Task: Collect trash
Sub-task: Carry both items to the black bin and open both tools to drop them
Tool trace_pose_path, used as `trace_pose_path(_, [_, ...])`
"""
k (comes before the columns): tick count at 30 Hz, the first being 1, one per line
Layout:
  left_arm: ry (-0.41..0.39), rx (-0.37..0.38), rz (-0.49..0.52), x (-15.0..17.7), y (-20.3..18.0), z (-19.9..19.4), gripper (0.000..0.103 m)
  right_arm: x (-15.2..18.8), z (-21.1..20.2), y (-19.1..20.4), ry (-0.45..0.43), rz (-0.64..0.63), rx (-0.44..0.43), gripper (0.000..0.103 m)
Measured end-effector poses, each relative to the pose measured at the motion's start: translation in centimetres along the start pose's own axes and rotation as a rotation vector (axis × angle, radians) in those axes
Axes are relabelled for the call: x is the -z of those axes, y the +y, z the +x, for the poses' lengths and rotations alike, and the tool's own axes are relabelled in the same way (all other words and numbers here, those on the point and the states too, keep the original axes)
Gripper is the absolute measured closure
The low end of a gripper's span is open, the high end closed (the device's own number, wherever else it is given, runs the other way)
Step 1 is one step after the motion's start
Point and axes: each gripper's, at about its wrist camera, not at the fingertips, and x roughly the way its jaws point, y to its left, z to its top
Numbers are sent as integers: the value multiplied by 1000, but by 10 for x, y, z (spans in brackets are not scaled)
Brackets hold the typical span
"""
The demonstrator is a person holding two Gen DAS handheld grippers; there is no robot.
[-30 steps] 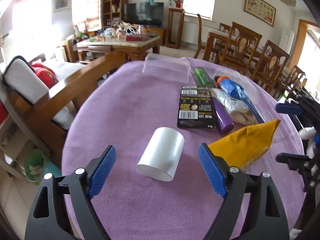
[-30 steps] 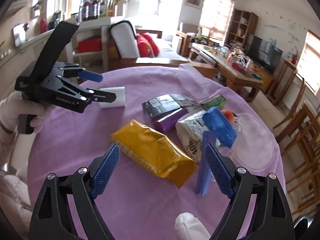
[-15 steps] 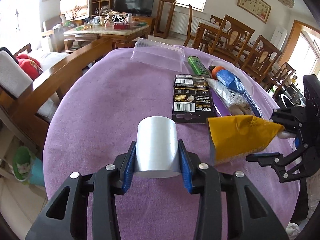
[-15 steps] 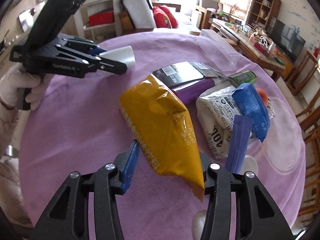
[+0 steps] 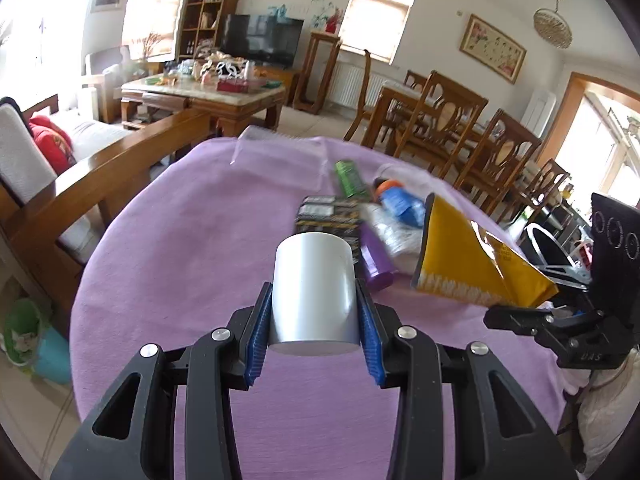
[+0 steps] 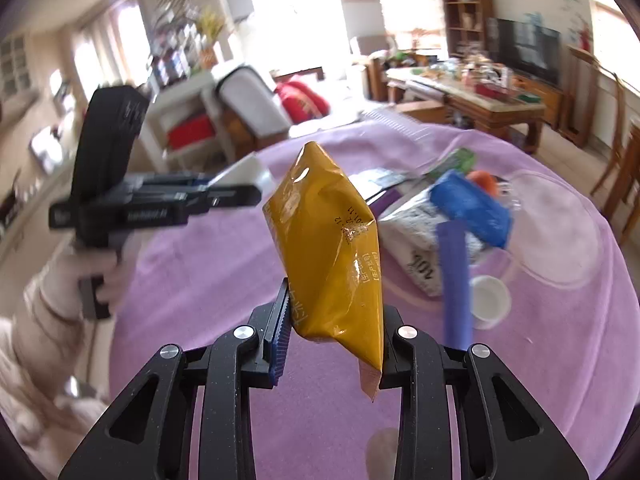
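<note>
My left gripper (image 5: pixel 314 344) is shut on a white paper cup (image 5: pixel 314 288) and holds it lifted above the purple tablecloth (image 5: pixel 192 256). My right gripper (image 6: pixel 330 344) is shut on a yellow snack bag (image 6: pixel 328 240), also lifted off the table. The bag shows at the right of the left wrist view (image 5: pixel 476 264). The left gripper with the cup shows at the left of the right wrist view (image 6: pixel 240 178).
Trash lies on the table: a black card pack (image 5: pixel 330 216), purple tube (image 5: pixel 376 260), green wrapper (image 5: pixel 350 178), blue packet (image 6: pixel 472 208), white printed bag (image 6: pixel 420 240), blue strip (image 6: pixel 454 280), small white cup (image 6: pixel 490 300), clear plastic box (image 5: pixel 280 152). Wooden chairs (image 5: pixel 440 128) stand behind.
Both grippers have closed, the left on the cup and the right on the yellow bag, and both have lifted their loads off the tablecloth.
</note>
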Motion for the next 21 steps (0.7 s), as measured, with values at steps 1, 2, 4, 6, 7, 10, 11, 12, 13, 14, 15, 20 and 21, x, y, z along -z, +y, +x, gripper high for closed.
trace_pose_path(1, [-7, 6, 3, -2, -6, -1, 64, 2, -10, -4, -28, 27, 5, 72])
trace_pose_path(2, [-18, 21, 9, -4, -15, -1, 64, 5, -21, -9, -55, 51, 13, 72])
trace_pose_path(4, [-32, 45, 19, -8, -32, 1, 64, 13, -44, -18, -107, 93, 36, 72])
trace_pose_path(6, [-42, 74, 41, -11, -55, 4, 64, 21, -69, -28, -155, 128, 74, 72])
trace_pose_path(7, [-43, 87, 52, -13, -65, 7, 64, 26, -80, -35, -174, 147, 89, 72])
trace_pose_path(10, [-37, 141, 93, -19, -107, 20, 64, 37, -107, -56, -218, 205, 135, 72])
trace_pose_path(11, [-35, 154, 108, -20, -120, 25, 64, 45, -121, -65, -234, 229, 156, 72])
trace_pose_path(12, [-34, 163, 118, -21, -131, 28, 64, 50, -129, -72, -244, 243, 178, 72])
trace_pose_path(13, [-33, 180, 132, -23, -146, 33, 64, 56, -140, -79, -255, 259, 201, 72])
trace_pose_path(14, [-30, 195, 142, -23, -158, 37, 64, 64, -151, -87, -268, 278, 217, 72])
trace_pose_path(15, [-27, 213, 153, -24, -171, 42, 64, 72, -164, -96, -283, 299, 236, 72])
trace_pose_path(20, [4, 302, 223, -25, -241, 68, 64, 108, -216, -137, -341, 384, 349, 72])
trace_pose_path(21, [10, 316, 233, -20, -251, 71, 64, 115, -225, -143, -347, 399, 371, 72])
